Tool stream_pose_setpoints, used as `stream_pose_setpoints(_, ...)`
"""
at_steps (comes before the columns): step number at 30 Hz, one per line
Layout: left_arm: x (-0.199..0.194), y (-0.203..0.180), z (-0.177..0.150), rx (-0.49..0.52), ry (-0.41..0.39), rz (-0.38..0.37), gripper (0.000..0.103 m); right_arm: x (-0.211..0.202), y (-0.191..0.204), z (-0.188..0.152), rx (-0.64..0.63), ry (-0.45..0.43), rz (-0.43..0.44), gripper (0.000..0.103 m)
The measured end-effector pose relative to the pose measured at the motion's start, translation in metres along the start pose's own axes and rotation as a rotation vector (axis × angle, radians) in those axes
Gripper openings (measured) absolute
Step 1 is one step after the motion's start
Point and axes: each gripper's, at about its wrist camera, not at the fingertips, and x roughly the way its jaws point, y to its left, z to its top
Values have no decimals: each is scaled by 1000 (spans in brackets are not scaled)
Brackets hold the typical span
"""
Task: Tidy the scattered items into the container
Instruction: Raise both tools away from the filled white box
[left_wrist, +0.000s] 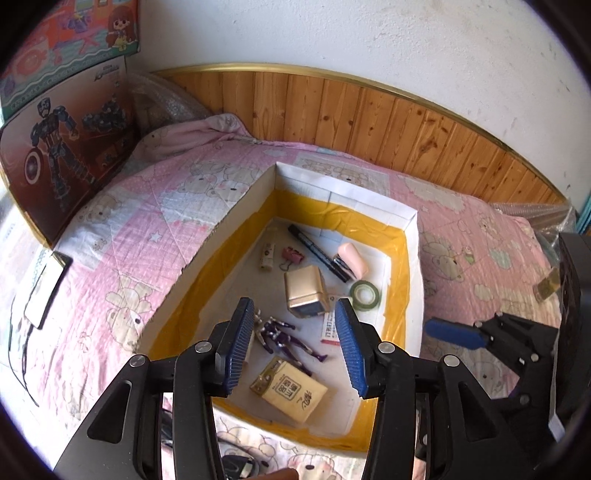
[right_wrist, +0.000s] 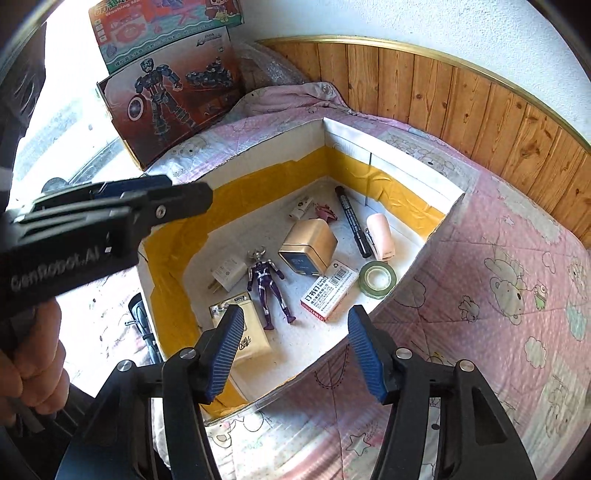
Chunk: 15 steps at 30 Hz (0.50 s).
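**Both tongs held wide and empty above the filled box**

A white box (left_wrist: 412, 236) with yellow tape around its inner walls is set on a bed covered by a pink quilt (left_wrist: 155, 221). The left tongs (left_wrist: 293, 349) are held above the near end of the box, their blue pads spread wide, with nothing gripped between them. The right tongs (right_wrist: 295, 349) are likewise spread wide and empty, held over the near right edge of the box.

Inside the box, a purple toy figure (right_wrist: 267, 288) is seen lying flat near the middle. A tan tissue pack (left_wrist: 290, 391) lies at the near end, and a white plug (right_wrist: 225, 275) is placed just beside the figure toward the left wall. A gold tin (right_wrist: 308, 245) is tipped on its side at the centre, with a red and white staple box (right_wrist: 328, 290) touching its near side. A roll of green tape (right_wrist: 376, 277) lies by the right wall. Toward the far end, a black marker (right_wrist: 352, 221) is laid lengthwise, a pink stapler (right_wrist: 380, 230) just beside it on the right, and a small white tube (right_wrist: 301, 206) and a dark pink binder clip (right_wrist: 325, 212) on its left.

Two toy cartons (left_wrist: 62, 147) are propped at the far left corner of the bed. A hand (right_wrist: 33, 362) is seen gripping the handle of the left tongs.
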Motion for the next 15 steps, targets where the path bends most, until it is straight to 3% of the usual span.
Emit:
stream_pose_setpoints(6,-9,-2,-17,-4,-8,12,57,-2,4,0,-37,-9,-39,64)
stream_pose_setpoints(8,-9,-1,-20,-21,-7,-8,67,0,4,-1,-39,-4,-43,65)
stream_pose_setpoints(12,-11,2,-22,-36,-21,-38,67,4,5,-3,-41,7,-48,65)
stream_pose_setpoints(15,-10,1,-24,-17,-26,7,67,5,5,-4,-42,11,-48,65)
